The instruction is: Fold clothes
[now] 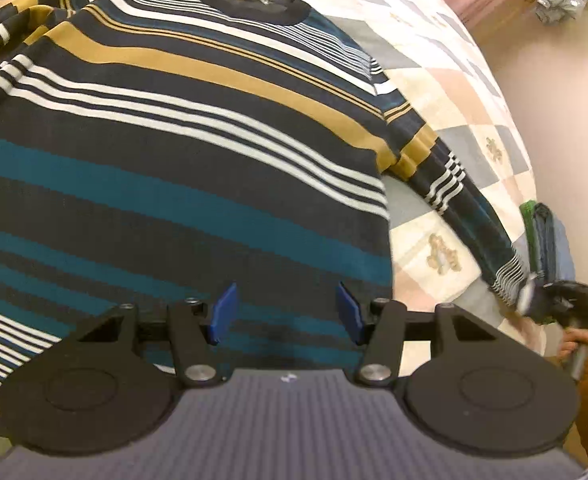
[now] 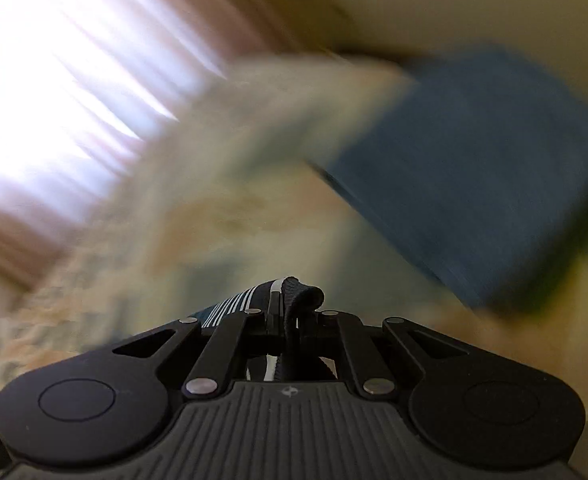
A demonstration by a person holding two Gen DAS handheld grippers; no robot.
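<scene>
A striped knit sweater (image 1: 181,152) lies flat, collar away, across a patchwork quilt (image 1: 446,80), its body directly under and ahead of the left gripper (image 1: 287,314). That gripper hovers over the hem end with its blue pads (image 1: 225,312) held partly apart and nothing between them; cloth shows beyond the gap, but whether the tips touch it cannot be told.

Off to that gripper's right, the sweater's sleeve (image 1: 470,208) trails down toward the right gripper (image 1: 534,300), whose jaws are clamped on the ribbed cuff (image 2: 300,296). In the right wrist view the cuff stands pinched between the closed fingers, striped fabric running back to their left, the room behind smeared by motion.

The garment looks light, soft and limp: it should drape and sag wherever it is not supported, and the knit will likely stretch rather than slide. The cuff, thicker and ribbed, makes a sound handle for carrying the sleeve across the body. For the body itself, a pinch at the hem or side seam, just ahead of the left fingers, seems the safest hold; a single layer may slip free.

A folded blue cloth (image 2: 494,168) sits beyond the right fingers.
</scene>
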